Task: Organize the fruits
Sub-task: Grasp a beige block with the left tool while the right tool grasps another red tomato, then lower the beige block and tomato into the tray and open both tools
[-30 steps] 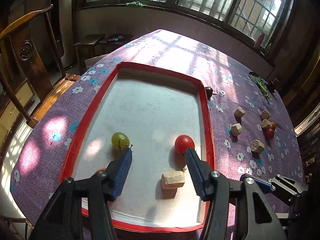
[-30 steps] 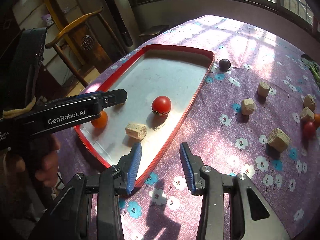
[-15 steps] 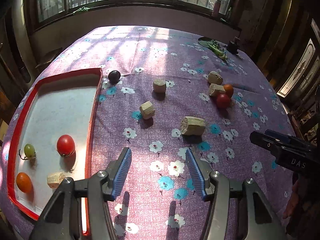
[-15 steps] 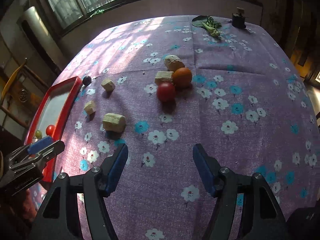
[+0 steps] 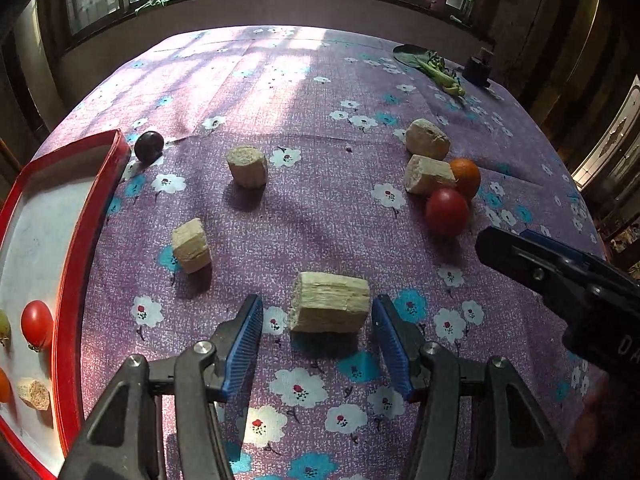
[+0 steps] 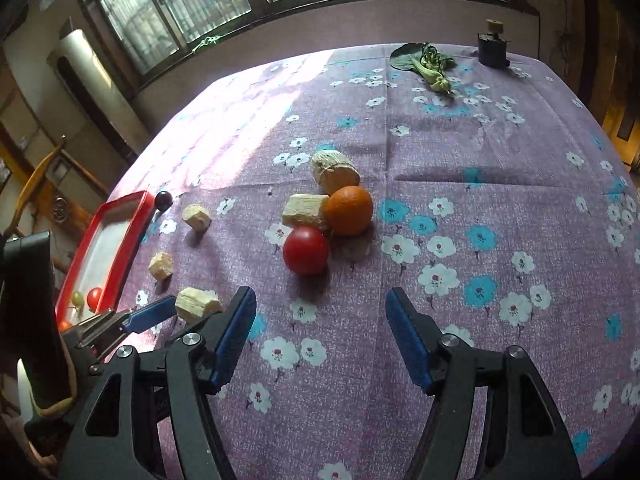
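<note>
1. Left gripper (image 5: 318, 344) poised low over the purple flower-printed cloth surface (image 5: 320, 216), jaws released and standing apart, nothing pinched.
2. Directly ahead, framed between its blue ribbed pads (image 5: 246, 342): a pale, fibrous, short cylindrical chunk (image 5: 329, 307), looking like a cut cob or cane piece. Lying on its side, long axis running left to right across the gap, so roughly in line from pad to pad. Small clearance visible at each end; no contact yet.
3. Seen from the right wrist view, the same chunk (image 6: 197, 305) just beyond the left gripper's blue tip, far off to the left of the right gripper (image 6: 320, 332). Left hand plainly the nearer one for it.
4. Right gripper likewise released, jaws wide, empty. Straight ahead of it and a little way off: a smooth round red tomato (image 6: 306, 251), touching a pale block-shaped chunk (image 6: 304, 211) and a round orange citrus fruit (image 6: 348, 210). Another pale chunk (image 6: 335, 172) just behind those.
5. Red-rimmed rectangular tray with a white floor (image 5: 94, 208) at the far left, already holding a small red tomato (image 5: 37, 325), a pale chunk (image 5: 35, 393) and slivers of green and orange fruit at the frame edge.
6. Small dark plum-coloured round fruit (image 5: 149, 146) on the cloth just outside the tray's corner; two more pale chunks loose between tray and the left gripper.
7. Judgement: closing end-to-end on the long axis likely a wide, slippery hold; a turned wrist probably safer.
</note>
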